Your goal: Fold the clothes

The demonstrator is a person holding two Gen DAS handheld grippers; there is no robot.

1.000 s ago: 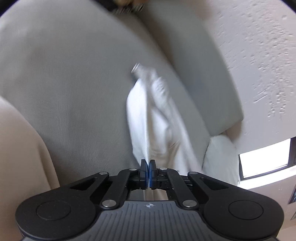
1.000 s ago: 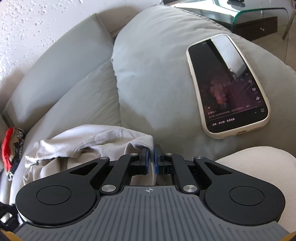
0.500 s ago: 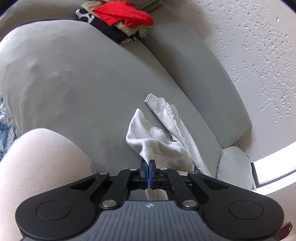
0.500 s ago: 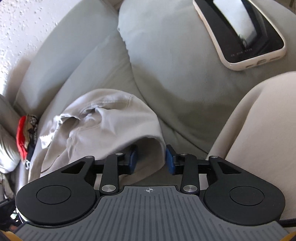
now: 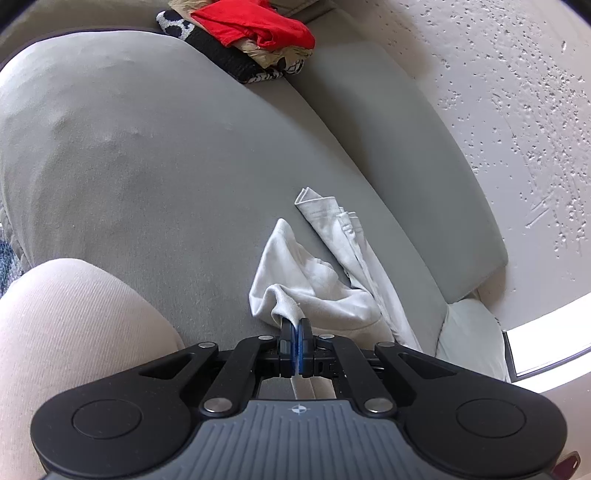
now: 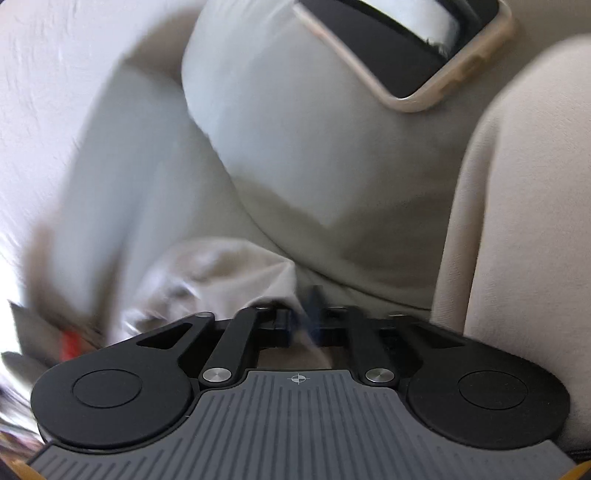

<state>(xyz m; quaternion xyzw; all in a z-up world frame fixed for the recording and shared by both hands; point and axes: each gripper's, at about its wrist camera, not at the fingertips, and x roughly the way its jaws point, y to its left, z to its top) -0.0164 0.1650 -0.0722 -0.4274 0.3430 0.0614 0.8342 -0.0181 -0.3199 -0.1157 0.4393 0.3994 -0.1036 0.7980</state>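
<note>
A pale grey garment (image 5: pixel 314 291) lies crumpled on the grey sofa seat (image 5: pixel 147 166), one folded strip reaching towards the back cushion. My left gripper (image 5: pixel 296 325) is shut on a bunched edge of it, and cloth runs down between the pads. In the blurred right wrist view the same garment (image 6: pixel 221 273) is heaped just ahead of my right gripper (image 6: pixel 301 314). Its jaws are closing and stand together, with a fold of the cloth pinched between them.
A phone (image 6: pixel 406 48) in a cream case lies on the sofa cushion (image 6: pixel 295 147) at the upper right. A pile of red and black-and-white clothes (image 5: pixel 251 26) sits at the sofa's far end. The person's leg (image 5: pixel 74 332) is close at the left, and a textured wall (image 5: pixel 498 92) stands behind.
My right gripper opened over the garment's edge, dropped lower with a roll, and closed on the cloth. The left gripper kept its grip while the garment settled onto the seat.
</note>
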